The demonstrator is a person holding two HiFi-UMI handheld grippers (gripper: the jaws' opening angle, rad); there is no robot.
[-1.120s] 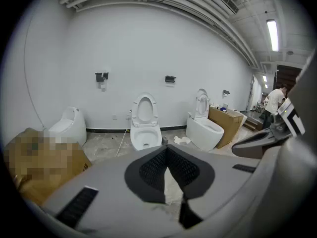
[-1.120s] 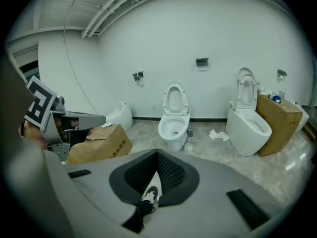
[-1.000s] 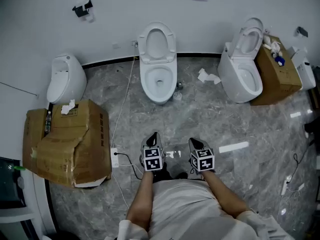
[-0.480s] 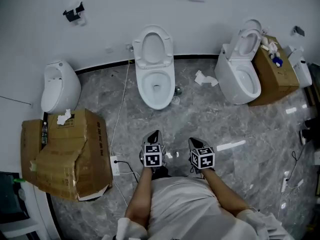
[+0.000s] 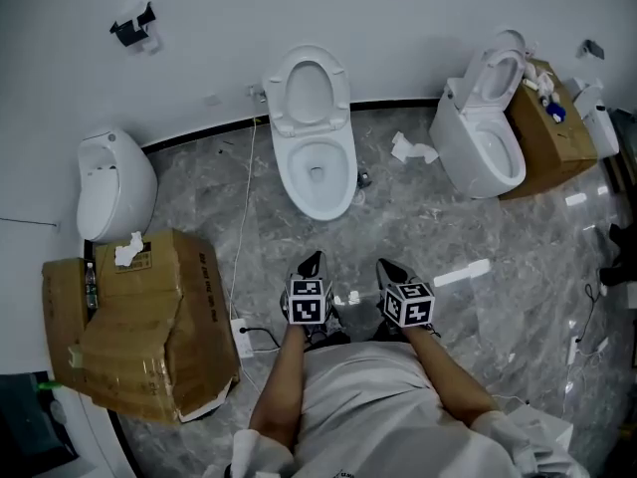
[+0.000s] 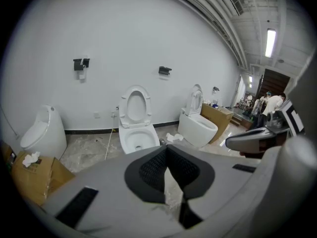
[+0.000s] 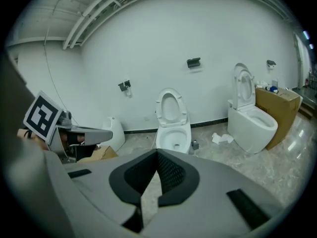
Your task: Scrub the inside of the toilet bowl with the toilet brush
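Toilet bowl (image 5: 318, 172) upper centre, seat raised for access; left gripper (image 5: 311, 260), right gripper (image 5: 387, 266) closed, empty: no tool collected.

Wall (image 5: 199, 38): white, black skirting (image 5: 199, 133), far ahead of left gripper (image 5: 311, 260) and right gripper (image 5: 387, 266).
Floor (image 5: 199, 197): glossy grey marble beneath both.
Cardboard box (image 5: 139, 317): crumpled, left of left gripper.
Second box (image 5: 552, 137): against the wall, ahead-right of right gripper.
Ceiling light (image 6: 270, 42): lit strip, high to left gripper's right.
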